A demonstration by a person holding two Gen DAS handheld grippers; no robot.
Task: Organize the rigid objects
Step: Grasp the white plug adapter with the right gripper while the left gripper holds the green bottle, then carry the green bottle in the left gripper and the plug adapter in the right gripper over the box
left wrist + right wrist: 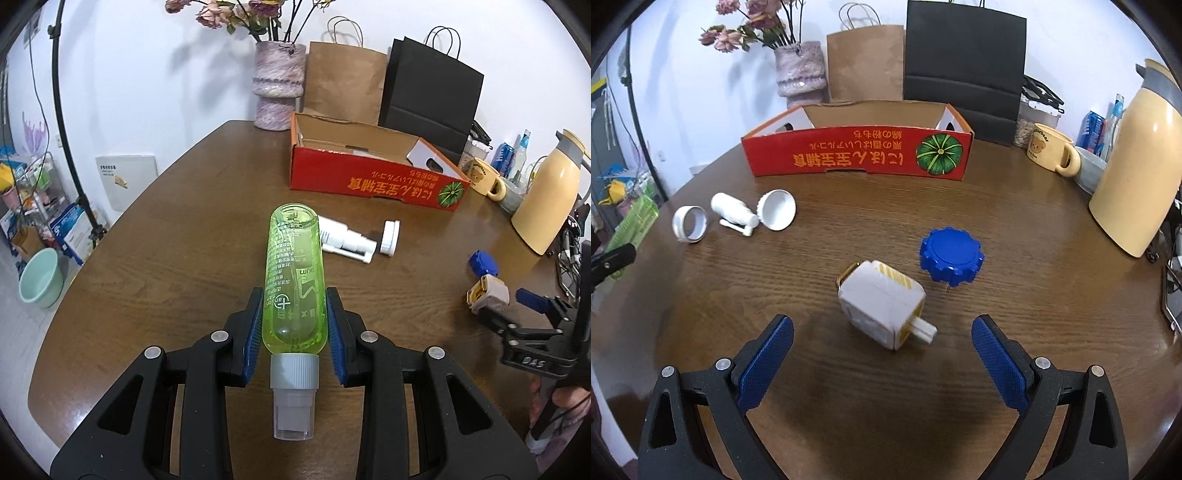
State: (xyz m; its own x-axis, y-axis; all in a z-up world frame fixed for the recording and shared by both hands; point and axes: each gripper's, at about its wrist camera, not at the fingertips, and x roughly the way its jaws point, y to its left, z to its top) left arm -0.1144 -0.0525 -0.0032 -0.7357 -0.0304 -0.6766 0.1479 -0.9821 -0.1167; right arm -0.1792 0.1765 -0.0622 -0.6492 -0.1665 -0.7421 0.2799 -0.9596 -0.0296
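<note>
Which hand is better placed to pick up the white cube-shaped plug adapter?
The right. Its tool is open and empty, with the white cube-shaped plug adapter lying just ahead between its pads. The left tool already holds the green transparent bottle.

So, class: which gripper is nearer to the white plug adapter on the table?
Right. The right gripper hangs open just short of the white plug adapter. The left gripper, shut on the green bottle, is well off to its side.
</note>
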